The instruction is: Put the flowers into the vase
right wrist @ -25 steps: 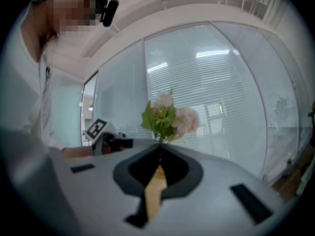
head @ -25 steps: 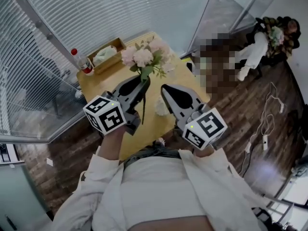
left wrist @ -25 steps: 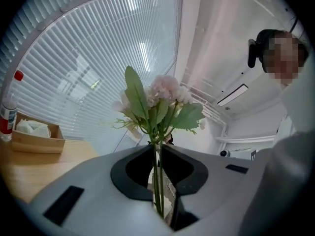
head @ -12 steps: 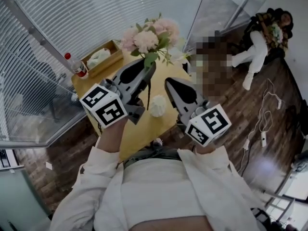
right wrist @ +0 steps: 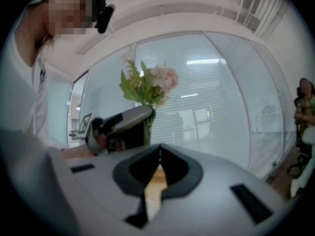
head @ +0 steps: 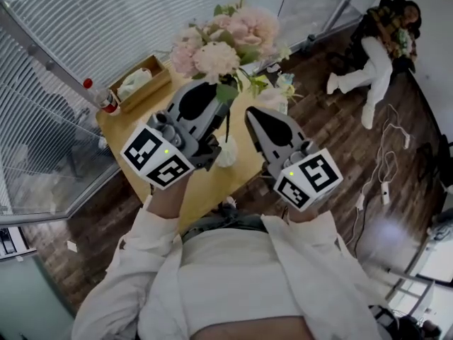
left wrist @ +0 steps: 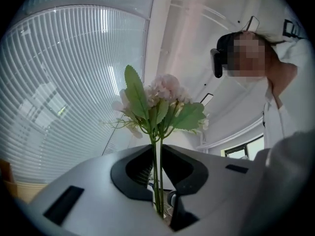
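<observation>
Pinching the flowers [head: 216, 57] by their stems, left gripper [left wrist: 157, 154] jaws nearly together, blooms standing at twelve o'clock of the vase [head: 226, 153], right gripper [right wrist: 160, 151] hovering at three o'clock, jaws together, empty.

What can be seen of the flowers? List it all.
The flowers are a small bunch: pale pink, rounded blooms, broad green leaves and thin green stems, artificial-looking. The bunch stands upright, its stems pinched in the jaws of the left gripper, blooms above them. The stem ends hang toward the white vase; contact cannot be told.
</observation>
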Available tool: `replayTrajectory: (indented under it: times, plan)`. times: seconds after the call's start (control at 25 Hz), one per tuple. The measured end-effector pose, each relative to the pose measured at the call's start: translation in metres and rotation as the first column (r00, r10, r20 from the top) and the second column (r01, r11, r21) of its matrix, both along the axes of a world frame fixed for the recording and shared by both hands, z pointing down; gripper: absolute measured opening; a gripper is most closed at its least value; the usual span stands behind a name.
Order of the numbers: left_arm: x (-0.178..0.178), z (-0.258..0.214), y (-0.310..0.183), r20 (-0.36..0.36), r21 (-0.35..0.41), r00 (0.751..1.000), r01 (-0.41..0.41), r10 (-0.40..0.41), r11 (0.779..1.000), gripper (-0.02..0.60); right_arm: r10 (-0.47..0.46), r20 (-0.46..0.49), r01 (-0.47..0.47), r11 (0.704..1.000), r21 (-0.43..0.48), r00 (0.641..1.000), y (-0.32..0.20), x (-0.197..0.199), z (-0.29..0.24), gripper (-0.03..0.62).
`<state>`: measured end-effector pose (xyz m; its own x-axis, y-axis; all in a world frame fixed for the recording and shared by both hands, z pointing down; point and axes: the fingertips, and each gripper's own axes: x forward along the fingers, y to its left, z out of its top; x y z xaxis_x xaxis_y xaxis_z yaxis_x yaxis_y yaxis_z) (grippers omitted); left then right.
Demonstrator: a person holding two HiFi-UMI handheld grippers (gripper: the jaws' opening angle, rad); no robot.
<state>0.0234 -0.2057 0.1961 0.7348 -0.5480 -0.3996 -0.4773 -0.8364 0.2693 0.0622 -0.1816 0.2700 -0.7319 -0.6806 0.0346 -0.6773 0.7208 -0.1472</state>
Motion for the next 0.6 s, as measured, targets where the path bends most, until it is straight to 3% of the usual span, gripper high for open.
replayTrajectory:
  times: [0.16, 0.4, 0.6]
  plan:
    - [0.000, 0.007, 0.004, -0.032, 0.021, 0.999, -0.002, 0.003, 1.000, 0.055, 0.012, 0.009, -0.012, 1.000, -0.016, 1.000, 0.000, 0.003, 0.004, 0.012]
    - [0.007, 0.030, 0.011, 0.017, 0.003, 1.000, 0.015, -0.015, 1.000, 0.055, 0.017, 0.012, -0.017, 0.999, -0.030, 1.000, 0.008, 0.006, 0.007, 0.012]
    - [0.007, 0.044, 0.016, 0.015, -0.015, 1.000, 0.009, -0.009, 1.000, 0.055, 0.025, 0.013, -0.025, 0.998, -0.057, 1.000, 0.011, 0.008, 0.015, 0.012]
